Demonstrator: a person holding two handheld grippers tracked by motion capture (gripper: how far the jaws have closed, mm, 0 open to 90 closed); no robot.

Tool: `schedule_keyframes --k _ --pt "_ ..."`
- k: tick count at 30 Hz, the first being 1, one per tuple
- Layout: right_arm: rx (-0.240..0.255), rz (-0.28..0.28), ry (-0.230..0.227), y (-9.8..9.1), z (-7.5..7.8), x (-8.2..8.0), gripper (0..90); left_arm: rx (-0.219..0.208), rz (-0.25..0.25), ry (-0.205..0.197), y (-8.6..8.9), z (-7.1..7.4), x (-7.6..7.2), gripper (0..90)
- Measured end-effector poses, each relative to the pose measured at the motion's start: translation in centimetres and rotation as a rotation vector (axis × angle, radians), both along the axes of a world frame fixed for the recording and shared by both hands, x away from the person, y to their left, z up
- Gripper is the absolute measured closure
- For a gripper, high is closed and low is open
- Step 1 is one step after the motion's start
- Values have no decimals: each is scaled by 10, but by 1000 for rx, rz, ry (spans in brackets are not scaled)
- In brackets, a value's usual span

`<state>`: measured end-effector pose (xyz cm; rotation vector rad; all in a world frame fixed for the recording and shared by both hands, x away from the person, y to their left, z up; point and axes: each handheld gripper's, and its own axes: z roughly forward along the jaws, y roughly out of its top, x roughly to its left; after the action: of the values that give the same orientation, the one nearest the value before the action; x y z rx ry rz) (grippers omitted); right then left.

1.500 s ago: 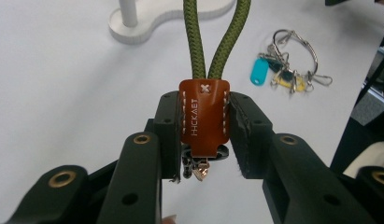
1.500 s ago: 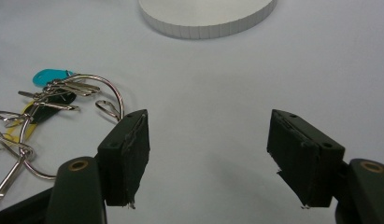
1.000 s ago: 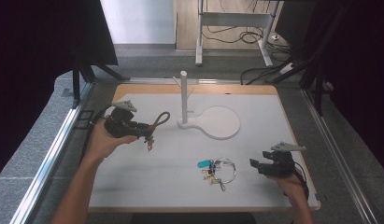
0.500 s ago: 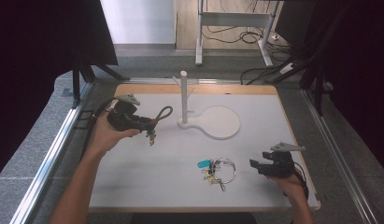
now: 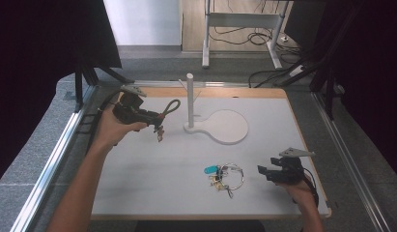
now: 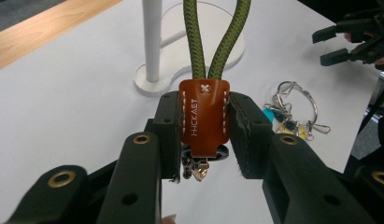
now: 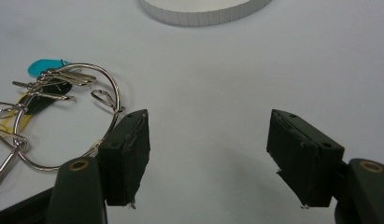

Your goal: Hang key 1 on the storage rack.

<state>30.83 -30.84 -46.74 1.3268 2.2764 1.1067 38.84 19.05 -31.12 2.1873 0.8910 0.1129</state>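
**Left gripper clamps a leather-tabbed cord loop; right gripper rests open by the key ring**

The person's left forearm reaches up from the bottom edge toward the far left of the white table (image 5: pixel 138 179), the hand wrapped around the left gripper (image 5: pixel 155 117), which is raised and points right toward the white post stand (image 5: pixel 190 99). Its jaws are pressed against both sides of a brown leather tab (image 6: pixel 203 116). From the tab an olive-green cord loop (image 6: pixel 217 42) rises away toward the post, and small metal fittings (image 6: pixel 197 169) hang under the tab.

The right hand (image 5: pixel 298 186) sits low at the near right of the table, holding the right gripper (image 5: pixel 264 172) pointed left. Its jaws stand wide apart with nothing between them, just above the table surface. A key ring (image 7: pixel 59 116) with a teal tag (image 7: pixel 42 65) and several keys lies flat just beside the left-side jaw in the right gripper view; whether they touch is unclear.

The stand's round base plate (image 5: pixel 227 125) lies beyond, well apart from the key ring.
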Motion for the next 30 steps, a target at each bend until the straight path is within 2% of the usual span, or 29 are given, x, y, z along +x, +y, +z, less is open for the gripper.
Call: schedule_keyframes --k 5,14,30 --pt "3 -6 -8 -1 0 -1 310 24 11 15 1 2 9 667" --pt "-2 -5 -7 -1 0 0 311 7 15 23 0 6 21 667" --pt "-13 6 -2 2 -2 1 311 15 30 47 -6 4 44 667"
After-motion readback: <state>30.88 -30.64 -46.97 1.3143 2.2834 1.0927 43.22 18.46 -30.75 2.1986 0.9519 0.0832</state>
